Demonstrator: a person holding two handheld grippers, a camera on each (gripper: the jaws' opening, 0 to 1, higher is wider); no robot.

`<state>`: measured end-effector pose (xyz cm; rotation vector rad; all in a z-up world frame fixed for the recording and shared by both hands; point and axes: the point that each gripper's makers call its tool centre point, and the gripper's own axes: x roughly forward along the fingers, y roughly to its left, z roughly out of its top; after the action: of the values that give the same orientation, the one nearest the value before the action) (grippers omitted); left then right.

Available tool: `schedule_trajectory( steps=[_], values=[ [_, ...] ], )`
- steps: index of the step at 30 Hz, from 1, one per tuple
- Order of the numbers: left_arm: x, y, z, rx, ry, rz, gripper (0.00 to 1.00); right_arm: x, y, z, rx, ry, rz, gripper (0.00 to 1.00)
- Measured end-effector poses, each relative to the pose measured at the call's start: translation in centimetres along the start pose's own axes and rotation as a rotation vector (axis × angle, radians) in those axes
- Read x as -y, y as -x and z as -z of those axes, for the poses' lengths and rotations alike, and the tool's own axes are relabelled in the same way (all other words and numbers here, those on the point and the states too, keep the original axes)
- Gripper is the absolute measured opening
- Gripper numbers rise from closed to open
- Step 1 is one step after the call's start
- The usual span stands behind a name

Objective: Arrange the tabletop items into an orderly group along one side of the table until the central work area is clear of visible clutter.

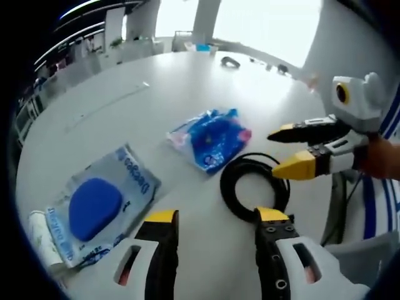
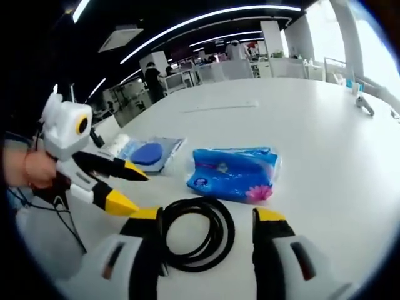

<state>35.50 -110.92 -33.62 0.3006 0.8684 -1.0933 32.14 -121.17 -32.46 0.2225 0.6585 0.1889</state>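
A coiled black cable (image 1: 228,190) lies on the white round table (image 1: 156,87). My left gripper (image 1: 217,219) is open just short of the coil. My right gripper (image 1: 285,151) reaches in from the right, open, its yellow tips over the coil's edge. In the right gripper view the cable (image 2: 225,232) sits between my right gripper's (image 2: 208,215) open jaws, and the left gripper (image 2: 133,191) hangs open to the left. A blue tissue pack (image 1: 211,139) (image 2: 234,172) lies beyond the coil. A grey packet with a blue oval pad (image 1: 100,206) (image 2: 149,154) lies further off.
A white roll (image 1: 40,231) sits by the grey packet near the table edge. A thin clear strip (image 1: 106,103) (image 2: 219,106) lies mid-table. A small dark object (image 1: 230,61) (image 2: 365,106) rests at the far side. Hands (image 1: 381,156) (image 2: 34,169) hold the grippers.
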Motion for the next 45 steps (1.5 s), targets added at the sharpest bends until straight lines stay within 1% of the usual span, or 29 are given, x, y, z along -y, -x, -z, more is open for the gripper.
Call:
schedule_trajectory(
  steps=[6, 12, 22, 29, 36, 45],
  values=[
    [-0.7, 0.9, 0.7, -0.001, 0.012, -0.010, 0.50, -0.6, -0.1, -0.4, 0.009, 0.001, -0.009, 0.58],
    [-1.4, 1.7, 1.5, -0.004, 0.024, -0.025, 0.50, -1.3, -0.3, -0.7, 0.014, 0.002, -0.019, 0.57],
    [-2.2, 2.9, 1.7, 0.013, 0.030, -0.041, 0.51, -2.6, -0.8, -1.2, 0.016, 0.014, -0.036, 0.56],
    [-3.2, 3.8, 2.2, 0.015, 0.038, -0.056, 0.51, -3.6, -1.4, -1.6, 0.017, 0.023, -0.051, 0.55],
    [-4.3, 5.0, 2.7, 0.018, 0.041, -0.075, 0.51, -4.9, -2.1, -2.1, 0.023, 0.032, -0.071, 0.54],
    [-6.4, 6.8, 3.1, 0.016, 0.035, -0.110, 0.51, -6.8, -3.5, -2.8, 0.028, 0.036, -0.101, 0.52]
  ],
)
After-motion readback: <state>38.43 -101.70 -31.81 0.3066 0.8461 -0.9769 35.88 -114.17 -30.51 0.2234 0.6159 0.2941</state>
